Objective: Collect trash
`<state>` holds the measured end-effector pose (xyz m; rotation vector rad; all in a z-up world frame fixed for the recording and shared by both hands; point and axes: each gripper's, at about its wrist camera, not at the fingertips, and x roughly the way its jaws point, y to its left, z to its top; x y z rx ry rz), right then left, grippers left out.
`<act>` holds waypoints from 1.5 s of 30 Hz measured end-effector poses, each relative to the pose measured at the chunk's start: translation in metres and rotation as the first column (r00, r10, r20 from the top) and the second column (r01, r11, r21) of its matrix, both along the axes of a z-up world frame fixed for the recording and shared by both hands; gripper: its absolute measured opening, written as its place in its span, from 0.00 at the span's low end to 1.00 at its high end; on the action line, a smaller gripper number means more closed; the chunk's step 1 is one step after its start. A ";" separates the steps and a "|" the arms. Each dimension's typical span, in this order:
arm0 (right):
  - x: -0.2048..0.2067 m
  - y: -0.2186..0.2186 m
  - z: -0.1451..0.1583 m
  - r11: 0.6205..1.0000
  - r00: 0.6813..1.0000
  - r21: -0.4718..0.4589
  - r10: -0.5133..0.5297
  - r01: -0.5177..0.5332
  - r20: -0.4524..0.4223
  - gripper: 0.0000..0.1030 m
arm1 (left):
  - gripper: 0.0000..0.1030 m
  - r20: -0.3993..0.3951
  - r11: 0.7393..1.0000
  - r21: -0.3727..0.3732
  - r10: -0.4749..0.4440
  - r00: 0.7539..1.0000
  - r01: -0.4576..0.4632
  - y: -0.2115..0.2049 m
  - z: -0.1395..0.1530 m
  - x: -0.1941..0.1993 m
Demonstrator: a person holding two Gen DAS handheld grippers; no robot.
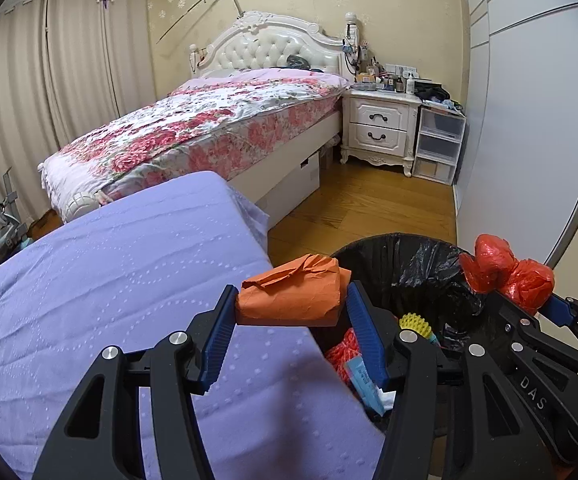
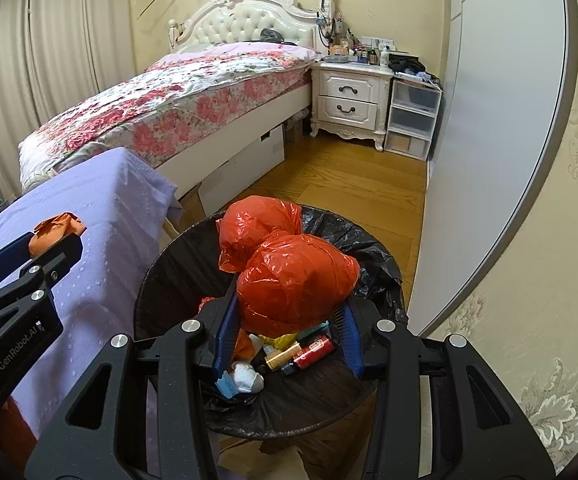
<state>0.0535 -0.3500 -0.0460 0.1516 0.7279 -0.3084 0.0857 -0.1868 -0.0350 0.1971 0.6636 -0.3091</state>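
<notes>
Bin (image 2: 385, 268) with black liner stands on the floor just beside the purple-covered worktop (image 1: 109, 280), already holding bottles and wrappers. Right tongs (image 2: 289, 316) clamp a red plastic bag (image 2: 293, 280) directly above the bin mouth. Left tongs (image 1: 289, 312) grip crumpled orange paper (image 1: 289, 294) at the worktop edge, beside the rim. Step looks like drop-off: right needs to let go, left shift over the opening first. Readable: "GenRobot.AI", "DAS" on tong bodies.

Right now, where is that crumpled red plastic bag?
The red plastic bag is clamped in the right gripper, directly over the black-lined trash bin beside the purple-covered surface; the left wrist view shows it at far right.
</notes>
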 end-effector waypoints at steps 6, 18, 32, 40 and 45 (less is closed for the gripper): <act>0.008 -0.008 -0.004 1.000 1.000 0.003 -0.019 0.019 -0.004 0.41 | 0.54 -0.016 1.000 0.013 -0.006 1.000 0.006 -0.013 -0.007 0.012; 0.015 -0.016 -0.010 0.999 0.999 0.011 -0.039 0.039 -0.006 0.51 | 0.70 -0.011 0.999 0.031 -0.020 1.000 0.021 -0.024 -0.009 0.014; 0.007 -0.015 -0.004 0.999 0.999 -0.003 -0.048 0.048 0.007 0.62 | 0.75 0.004 0.999 0.020 0.026 1.000 -0.027 -0.008 -0.002 0.007; 0.000 0.004 0.000 1.000 1.000 -0.005 -0.009 0.009 0.008 0.68 | 0.76 -0.007 0.997 0.001 0.073 0.997 -0.073 0.016 0.003 -0.004; -0.006 0.018 0.005 1.000 1.000 -0.002 0.017 -0.017 0.015 0.71 | 0.78 0.020 0.995 0.002 0.097 0.995 -0.097 0.031 0.011 -0.017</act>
